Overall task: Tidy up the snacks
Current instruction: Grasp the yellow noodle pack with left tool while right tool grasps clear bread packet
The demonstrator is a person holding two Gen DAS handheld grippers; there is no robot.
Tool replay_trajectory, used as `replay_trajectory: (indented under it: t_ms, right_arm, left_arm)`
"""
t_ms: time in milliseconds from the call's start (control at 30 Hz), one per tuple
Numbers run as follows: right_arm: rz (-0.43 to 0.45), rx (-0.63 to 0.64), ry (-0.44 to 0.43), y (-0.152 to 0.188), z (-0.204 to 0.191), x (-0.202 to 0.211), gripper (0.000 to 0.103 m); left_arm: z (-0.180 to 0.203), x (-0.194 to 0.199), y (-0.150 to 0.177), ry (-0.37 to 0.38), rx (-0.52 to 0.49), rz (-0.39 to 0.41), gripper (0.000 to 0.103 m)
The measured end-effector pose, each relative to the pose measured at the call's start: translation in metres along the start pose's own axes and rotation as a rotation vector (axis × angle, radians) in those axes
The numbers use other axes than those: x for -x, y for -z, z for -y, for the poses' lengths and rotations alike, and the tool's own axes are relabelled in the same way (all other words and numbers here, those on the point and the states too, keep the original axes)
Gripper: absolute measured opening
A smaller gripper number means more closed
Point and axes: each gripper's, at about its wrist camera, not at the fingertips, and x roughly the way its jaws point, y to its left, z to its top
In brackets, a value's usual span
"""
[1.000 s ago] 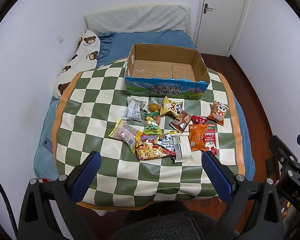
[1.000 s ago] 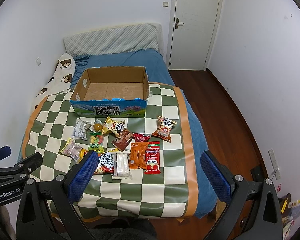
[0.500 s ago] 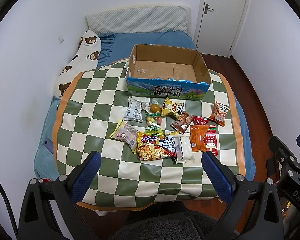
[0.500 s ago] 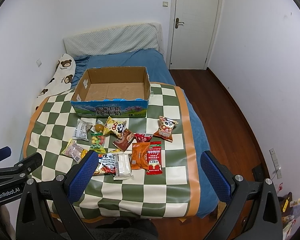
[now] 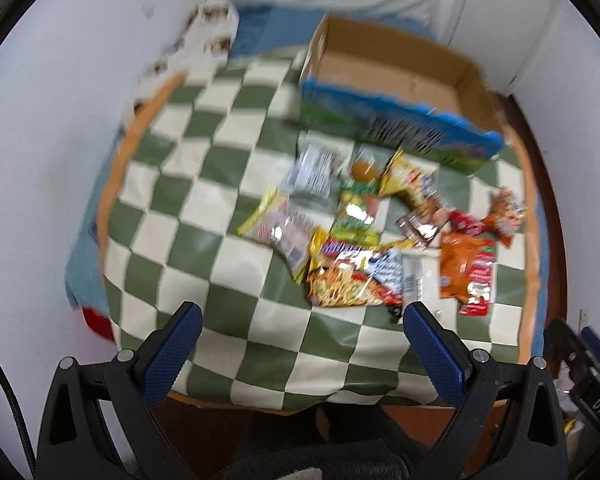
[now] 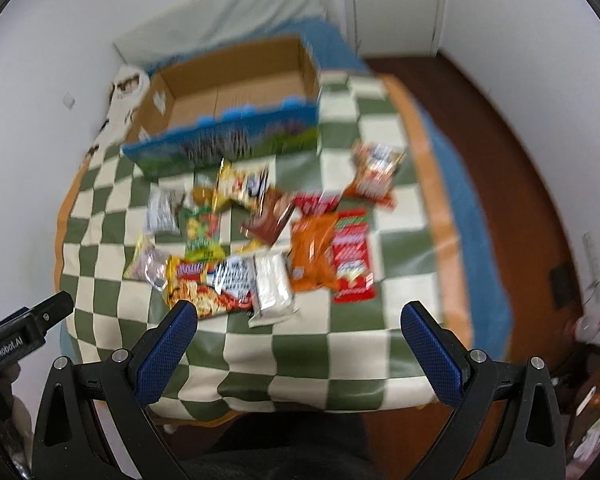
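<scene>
Both views now blurred and nearer than a second ago: left gripper and right gripper, jaws apart and empty, closing on the snack pile mid-frame. Box, upper frame, unfilled; sorting not begun.

Both views are motion-blurred. The box lettering is unreadable, as are the snack packets. The right frame edge cuts off the right tool in the left view.

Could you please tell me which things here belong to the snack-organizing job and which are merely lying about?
For the job: cardboard box, empty; snack packets piled on the checkered cloth; left tool and right tool, both open.

Lying about: bear-print pillow; door.
</scene>
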Motion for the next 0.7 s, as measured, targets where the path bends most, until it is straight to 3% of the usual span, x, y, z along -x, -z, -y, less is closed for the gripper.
replay_trajectory:
  t_ms: [133,267,433,500,533,700]
  right_arm:
    - [-0.123,0.003,-0.037,-0.006,-0.003,-0.082,0.103]
    - [-0.230,0.017,-0.052,-0.010,-0.011,-0.152,0.101]
    - [-0.362,0.004,-0.126,-0.007,-0.015,-0.227,0.085]
    - [-0.406,-0.002,-0.141,-0.005,-0.015,-0.247,0.064]
    - [-0.430,-0.008,-0.152,-0.003,-0.014,-0.258,0.061]
    - [-0.412,-0.028,-0.177,0.003,-0.002,-0.253,0.057]
  left_arm:
    - [-0.013,-0.063,-0.011,-0.004,0.067,-0.117,0.103]
    - [-0.002,-0.102,-0.016,-0.040,-0.006,-0.138,0.103]
    - [0.037,-0.137,-0.019,-0.080,-0.308,-0.108,0.103]
    - [0.054,-0.147,-0.018,-0.082,-0.451,-0.095,0.103]
    - [0.064,-0.152,-0.017,-0.083,-0.539,-0.087,0.103]
    - [0.104,-0.164,-0.002,-0.076,-0.939,-0.045,0.103]
